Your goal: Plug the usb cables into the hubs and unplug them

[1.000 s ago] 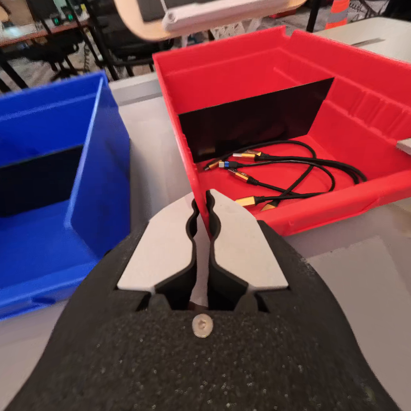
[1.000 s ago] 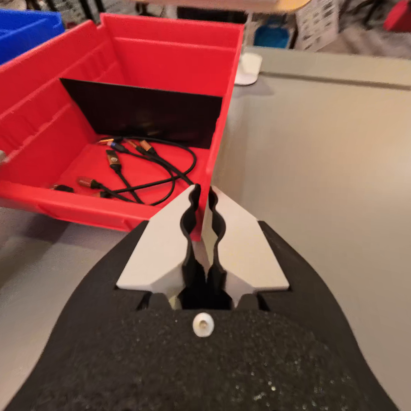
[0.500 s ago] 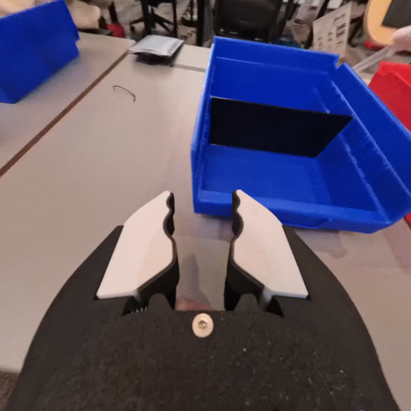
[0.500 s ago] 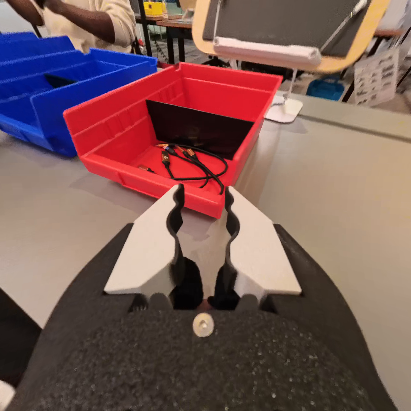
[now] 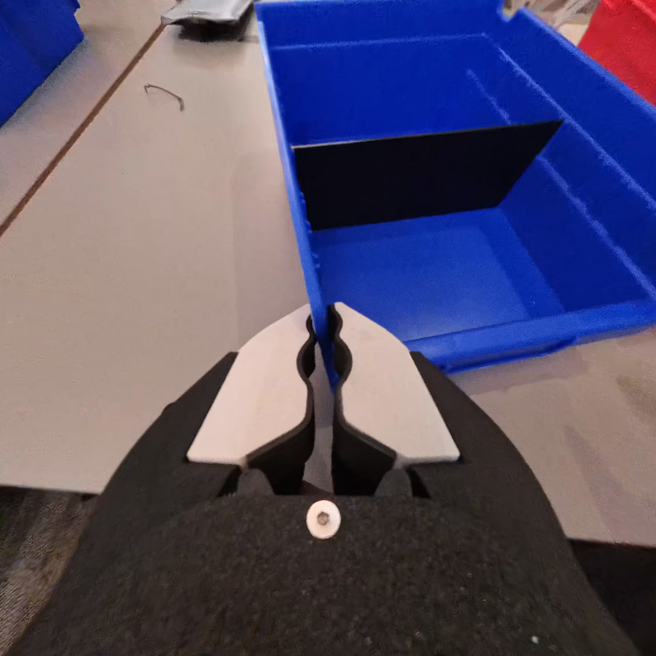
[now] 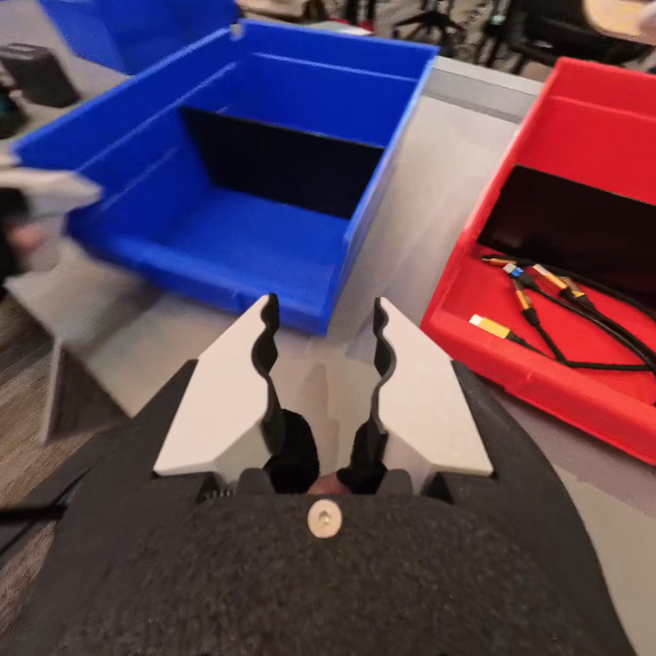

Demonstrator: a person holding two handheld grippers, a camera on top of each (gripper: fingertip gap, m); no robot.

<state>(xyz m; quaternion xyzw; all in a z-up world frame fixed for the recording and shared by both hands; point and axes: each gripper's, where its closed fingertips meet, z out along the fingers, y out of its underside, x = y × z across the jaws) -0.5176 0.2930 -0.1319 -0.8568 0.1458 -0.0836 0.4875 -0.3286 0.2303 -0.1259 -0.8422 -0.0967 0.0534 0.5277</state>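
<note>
Leftward, bare counter (image 5: 142,248) runs to its near edge. Left gripper (image 5: 321,312): jaws narrowed around the near left corner wall of the blue bin (image 5: 443,284), seemingly clamping it. Right gripper (image 6: 324,301): jaws wide, holding nothing, above the counter just before that bin's right corner. Beside it, the red bin (image 6: 532,376) holds cables (image 6: 553,319).

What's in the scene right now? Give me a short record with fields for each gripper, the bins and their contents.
left gripper: shut on the blue bin's left wall, near its front corner
right gripper: open, holds nothing, over the table before the blue bin
blue bin: black divider, front compartment bare
red bin: black divider, cables in front compartment
</note>
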